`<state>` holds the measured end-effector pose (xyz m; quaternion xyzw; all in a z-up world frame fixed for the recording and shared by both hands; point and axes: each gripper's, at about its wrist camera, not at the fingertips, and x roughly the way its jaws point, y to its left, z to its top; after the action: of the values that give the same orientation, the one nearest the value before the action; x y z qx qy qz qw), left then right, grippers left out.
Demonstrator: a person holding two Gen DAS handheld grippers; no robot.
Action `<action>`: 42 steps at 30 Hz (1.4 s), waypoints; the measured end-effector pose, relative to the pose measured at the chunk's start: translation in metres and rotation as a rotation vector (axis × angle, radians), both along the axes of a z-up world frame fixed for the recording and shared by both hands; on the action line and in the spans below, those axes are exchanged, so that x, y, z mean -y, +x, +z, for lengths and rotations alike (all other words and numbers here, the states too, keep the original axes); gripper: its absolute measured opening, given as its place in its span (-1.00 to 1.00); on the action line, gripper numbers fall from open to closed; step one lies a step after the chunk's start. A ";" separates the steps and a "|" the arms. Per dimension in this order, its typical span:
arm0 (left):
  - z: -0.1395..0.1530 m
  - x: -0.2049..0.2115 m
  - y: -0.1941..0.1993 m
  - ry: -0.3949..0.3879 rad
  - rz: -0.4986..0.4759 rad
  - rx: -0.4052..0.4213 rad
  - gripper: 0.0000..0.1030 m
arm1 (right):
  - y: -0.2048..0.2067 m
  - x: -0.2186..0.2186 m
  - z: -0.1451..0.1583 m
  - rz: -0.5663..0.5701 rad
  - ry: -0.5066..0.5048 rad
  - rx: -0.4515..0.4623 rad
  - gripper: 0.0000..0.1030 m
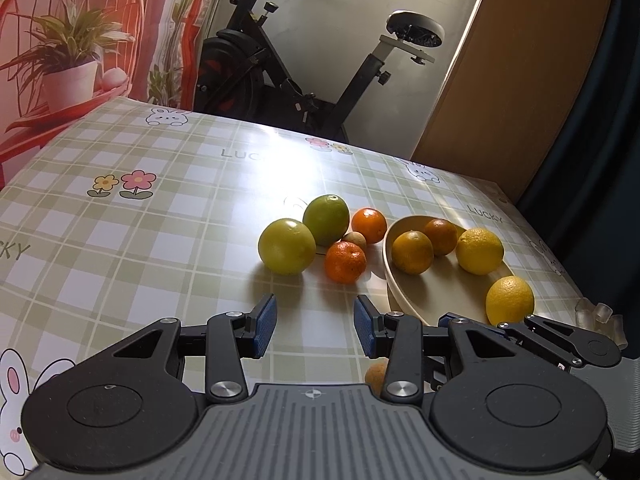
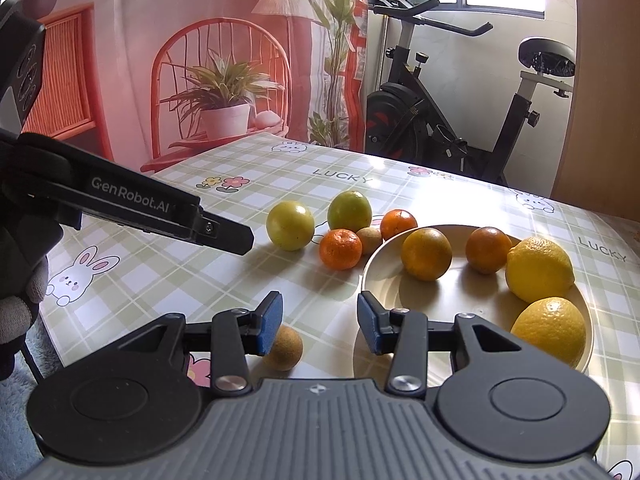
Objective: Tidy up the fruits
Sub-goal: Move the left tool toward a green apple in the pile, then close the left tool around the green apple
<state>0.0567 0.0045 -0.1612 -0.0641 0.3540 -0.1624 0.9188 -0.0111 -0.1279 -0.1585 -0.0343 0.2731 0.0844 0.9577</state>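
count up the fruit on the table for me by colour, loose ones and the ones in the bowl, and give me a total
Green, loose on the cloth: 2
Orange: 4, two loose, two in the bowl
Yellow, in the bowl: 2
Small tan, loose: 2
Total: 10

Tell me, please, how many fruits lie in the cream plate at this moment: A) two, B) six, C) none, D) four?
D: the plate holds two oranges, one nearer its left rim and one further back, and two lemons, one at its right rim and one at its near edge; the other fruits lie on the tablecloth.
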 end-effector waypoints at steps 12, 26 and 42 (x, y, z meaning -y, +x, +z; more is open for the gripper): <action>0.047 -0.025 0.046 0.006 0.055 0.105 -0.14 | 0.068 -0.020 0.018 0.094 -0.023 0.023 -0.08; 0.011 -0.022 0.093 -0.030 -0.039 -0.025 -0.13 | 0.121 -0.034 -0.009 0.120 -0.039 -0.105 0.04; -0.023 -0.012 0.106 -0.007 -0.127 -0.119 0.11 | 0.141 -0.040 -0.018 0.142 -0.070 -0.152 0.04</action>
<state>0.1627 0.0168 -0.1842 -0.0541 0.4106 -0.2174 0.8839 0.1297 -0.0878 -0.1766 -0.0807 0.3447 0.1448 0.9240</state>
